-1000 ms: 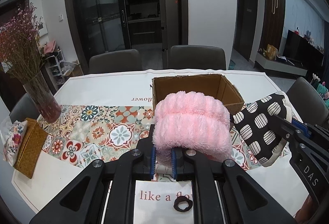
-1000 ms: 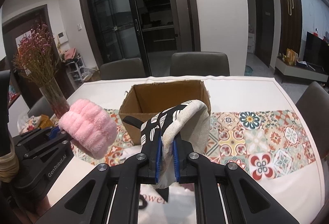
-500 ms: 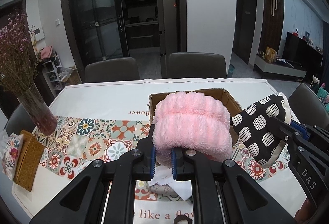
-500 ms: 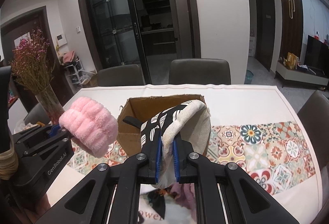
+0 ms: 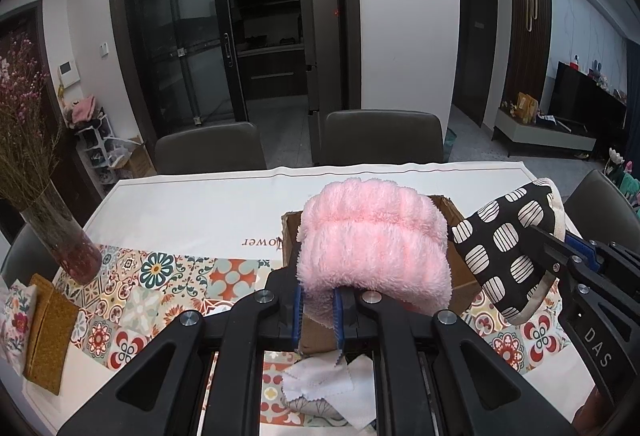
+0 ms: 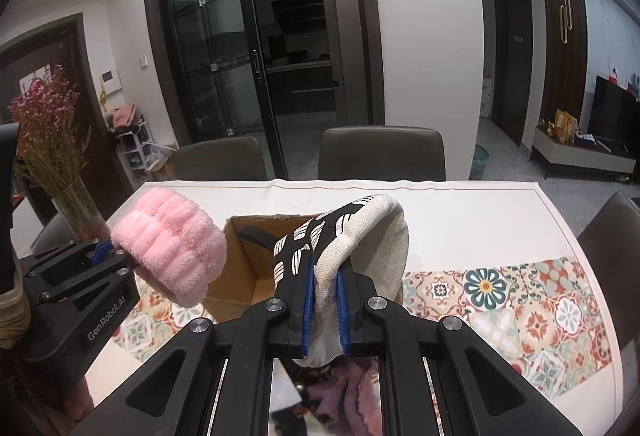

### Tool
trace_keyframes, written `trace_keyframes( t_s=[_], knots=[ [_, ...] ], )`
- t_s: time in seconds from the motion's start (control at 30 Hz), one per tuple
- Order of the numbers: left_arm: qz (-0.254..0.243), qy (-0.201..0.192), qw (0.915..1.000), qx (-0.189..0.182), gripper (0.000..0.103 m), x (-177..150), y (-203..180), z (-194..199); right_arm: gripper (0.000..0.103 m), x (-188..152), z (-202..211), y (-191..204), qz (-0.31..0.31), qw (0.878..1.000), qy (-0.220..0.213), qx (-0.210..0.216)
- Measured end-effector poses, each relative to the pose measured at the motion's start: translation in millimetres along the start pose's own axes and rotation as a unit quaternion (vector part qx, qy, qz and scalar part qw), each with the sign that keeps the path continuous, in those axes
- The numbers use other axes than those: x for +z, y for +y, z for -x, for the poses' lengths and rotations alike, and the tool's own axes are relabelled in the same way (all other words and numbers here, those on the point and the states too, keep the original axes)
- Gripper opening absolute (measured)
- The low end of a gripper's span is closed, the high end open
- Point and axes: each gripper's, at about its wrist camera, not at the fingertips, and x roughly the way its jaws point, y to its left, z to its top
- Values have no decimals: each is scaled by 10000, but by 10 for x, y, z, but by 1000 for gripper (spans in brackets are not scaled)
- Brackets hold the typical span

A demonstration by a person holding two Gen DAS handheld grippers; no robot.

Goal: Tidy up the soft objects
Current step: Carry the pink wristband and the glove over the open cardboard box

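My left gripper (image 5: 317, 312) is shut on a fluffy pink headband (image 5: 372, 244) and holds it in the air in front of an open cardboard box (image 5: 452, 211). The headband also shows at the left in the right wrist view (image 6: 172, 244). My right gripper (image 6: 325, 310) is shut on a black-and-white patterned oven mitt (image 6: 352, 236), held above the box (image 6: 240, 276). The mitt shows at the right in the left wrist view (image 5: 508, 248). Most of the box is hidden behind the two items.
A glass vase of dried pink flowers (image 5: 60, 240) stands at the table's left, with a woven yellow pouch (image 5: 48, 332) near it. White cloth pieces (image 5: 320, 380) and a pinkish cloth (image 6: 352, 392) lie under the grippers. Dark chairs (image 5: 384, 135) stand behind the table.
Both grippers have risen and moved forward with their items, so the box now sits lower and closer beneath them. Both grips are unchanged.
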Motion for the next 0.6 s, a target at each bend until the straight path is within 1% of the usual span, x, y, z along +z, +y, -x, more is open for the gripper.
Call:
trace_keyframes(
  t_s=[0.23,0.6],
  knots=[
    [-2,79,10000,-8,13,88,-27,-241,11,81,-216,-61,23,10000,65,-53],
    [33,261,9997,18,14,174,-31,-622,11,130,-618,-91,6,9994,345,-45]
  ],
)
